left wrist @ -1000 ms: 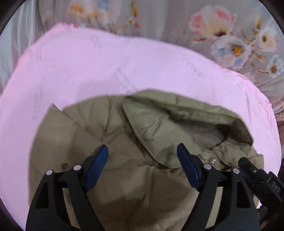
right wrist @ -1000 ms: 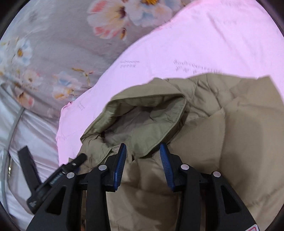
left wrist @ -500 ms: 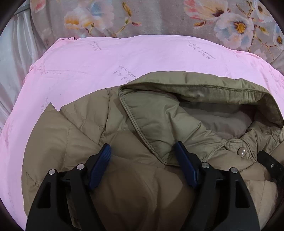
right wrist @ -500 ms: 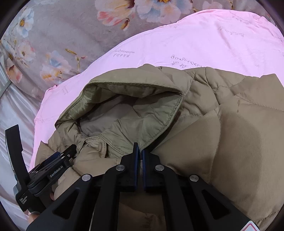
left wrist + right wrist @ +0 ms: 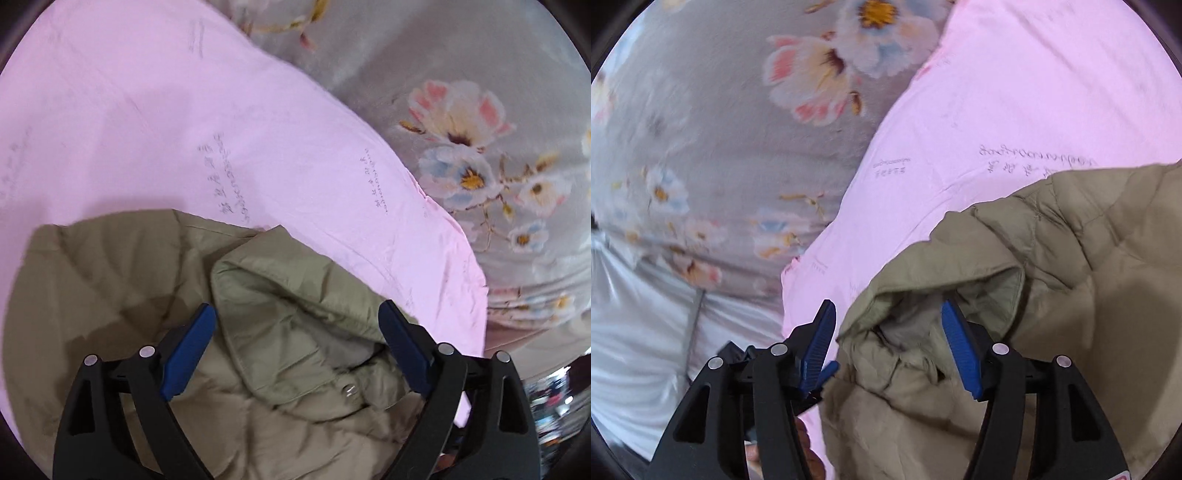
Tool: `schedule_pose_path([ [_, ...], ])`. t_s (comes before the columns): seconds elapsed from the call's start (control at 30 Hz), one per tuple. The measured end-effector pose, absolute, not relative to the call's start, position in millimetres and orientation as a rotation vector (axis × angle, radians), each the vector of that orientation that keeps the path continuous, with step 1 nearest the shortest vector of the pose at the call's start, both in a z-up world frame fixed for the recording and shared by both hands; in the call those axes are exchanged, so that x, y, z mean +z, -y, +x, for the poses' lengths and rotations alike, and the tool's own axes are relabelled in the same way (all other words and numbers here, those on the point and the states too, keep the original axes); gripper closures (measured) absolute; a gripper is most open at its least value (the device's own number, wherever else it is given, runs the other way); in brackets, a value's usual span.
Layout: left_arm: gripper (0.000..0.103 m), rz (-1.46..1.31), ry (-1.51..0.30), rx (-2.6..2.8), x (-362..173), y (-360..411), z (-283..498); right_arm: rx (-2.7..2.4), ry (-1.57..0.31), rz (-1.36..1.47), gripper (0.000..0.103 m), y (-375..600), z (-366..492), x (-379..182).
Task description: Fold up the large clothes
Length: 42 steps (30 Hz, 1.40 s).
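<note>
At the left of the left wrist view, the quilted body of the olive puffer jacket (image 5: 110, 280) lies flat on a pink quilt (image 5: 155, 110), which in turn rests on a grey floral bedspread (image 5: 498, 92) showing at the upper right. The left gripper (image 5: 297, 347) hangs over the jacket with its 2 blue pads spread wide; its jaws have just been opening, and nothing is pinched, though the hood (image 5: 295, 295) sits in the gap below them. A small metal snap (image 5: 349, 390) glints at the collar just under that gap. In the right wrist view, the bedspread (image 5: 701, 147) fills the left, then the quilt (image 5: 1034, 92), then the jacket (image 5: 1089, 277) at the lower right. The right gripper (image 5: 888, 350) has its jaws parted too, and they have just been opening: the left pad is off the jacket's edge over the quilt, the right pad sits at the hood's (image 5: 960, 273) mouth, neither visibly pressing cloth. By its look the jacket is light, puffy and soft, with a smooth shell that is probably slippery and likely to spring back after a fold. A firm pinch through the stitched hood rim or a quilted seam seems safer than grabbing loose padding.
</note>
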<state>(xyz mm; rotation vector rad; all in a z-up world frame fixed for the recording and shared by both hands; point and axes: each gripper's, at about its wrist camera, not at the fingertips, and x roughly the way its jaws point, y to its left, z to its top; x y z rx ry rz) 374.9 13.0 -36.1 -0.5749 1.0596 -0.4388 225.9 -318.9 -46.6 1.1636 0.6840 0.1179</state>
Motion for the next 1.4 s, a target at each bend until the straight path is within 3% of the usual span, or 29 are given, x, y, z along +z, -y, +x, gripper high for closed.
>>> schedule_pose_path([
  [0.13, 0.016, -0.631, -1.155, -0.436, -51, 1, 397, 0.072, -0.664, 1.332, 0.043, 333, 241, -65],
  [0.17, 0.018, -0.619, -1.173, -0.414, -54, 6, 403, 0.061, -0.666, 1.363, 0.048, 335, 244, -70],
  [0.2, 0.033, -0.602, -1.178, -0.395, -55, 9, 405, 0.053, -0.668, 1.372, 0.056, 337, 247, -72],
  [0.23, 0.044, -0.574, -1.181, -0.378, -54, 11, 408, 0.038, -0.682, 1.348, 0.077, 337, 251, -71],
  [0.27, 0.064, -0.516, -1.183, -0.357, -52, 16, 410, 0.031, -0.698, 1.306, 0.090, 337, 256, -68],
  [0.37, 0.091, -0.381, -1.156, -0.340, -45, 22, 405, 0.010, -0.731, 1.055, 0.097, 327, 260, -44],
  [0.5, 0.094, -0.259, -1.114, -0.337, -51, 20, 386, -0.025, -0.787, 0.723, 0.098, 300, 250, -30],
  [0.63, 0.093, -0.181, -1.050, -0.334, -66, 21, 369, -0.095, -0.867, 0.450, 0.099, 276, 245, -53],
  [1.0, 0.093, 0.043, -0.846, -0.243, -75, 40, 343, -0.113, -0.861, 0.396, 0.102, 270, 249, -73],
  [1.07, 0.093, 0.046, -0.839, -0.247, -73, 39, 341, -0.096, -0.862, 0.417, 0.098, 273, 246, -71],
  [1.23, 0.075, 0.031, -0.822, -0.261, -45, 16, 319, -0.051, -0.843, 0.454, 0.088, 274, 210, -39],
  [1.4, 0.071, 0.007, -0.761, -0.260, 11, 17, 327, -0.093, -0.730, 0.398, 0.088, 268, 214, 8],
])
